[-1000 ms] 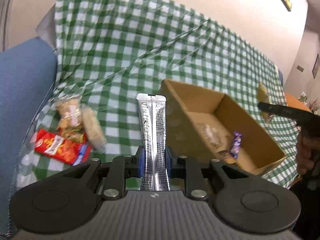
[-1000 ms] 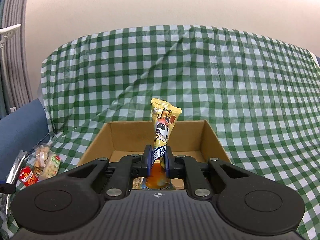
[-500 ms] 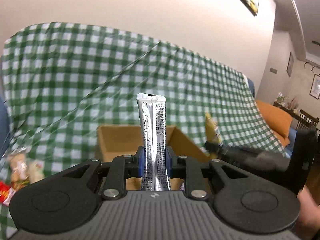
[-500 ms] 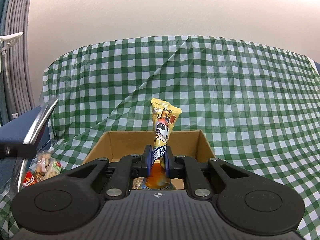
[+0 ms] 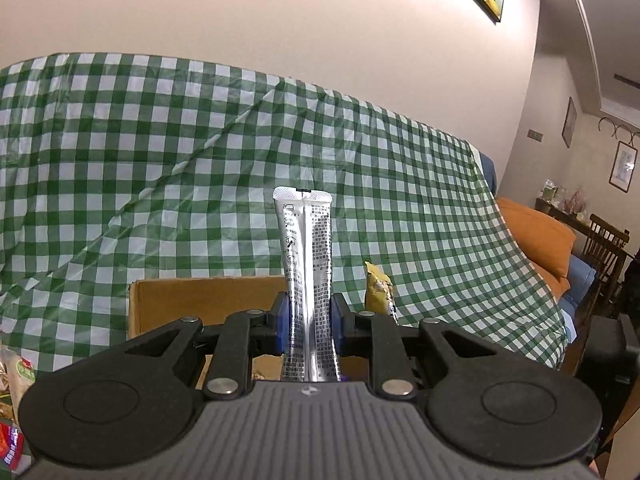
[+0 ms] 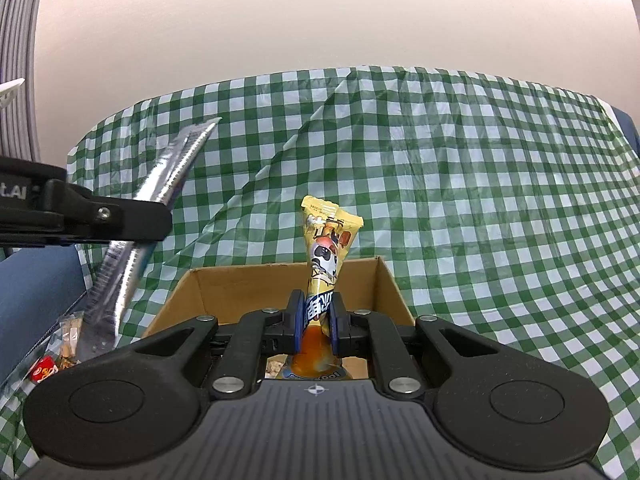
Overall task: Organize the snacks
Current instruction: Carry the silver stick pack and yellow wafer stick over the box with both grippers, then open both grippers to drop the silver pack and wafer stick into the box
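My left gripper (image 5: 308,320) is shut on a silver stick pack (image 5: 306,256) held upright over the near edge of the cardboard box (image 5: 192,300). My right gripper (image 6: 316,320) is shut on a yellow snack packet (image 6: 326,256) held upright above the open cardboard box (image 6: 244,284). The left gripper (image 6: 132,220) and its silver pack (image 6: 168,172) show at the left of the right wrist view. The yellow packet (image 5: 378,286) shows to the right in the left wrist view. A few snacks lie inside the box, mostly hidden.
A green checked cloth (image 6: 460,168) covers the surface under the box. Loose snack packets (image 6: 66,344) and a red pack (image 6: 44,372) lie left of the box. A blue cushion (image 6: 36,292) is at the far left. An orange cushion (image 5: 536,236) and chairs are at the right.
My left gripper has swung right and tilted up, carrying the silver pack over to the box beside the right gripper. My right gripper has hardly moved.
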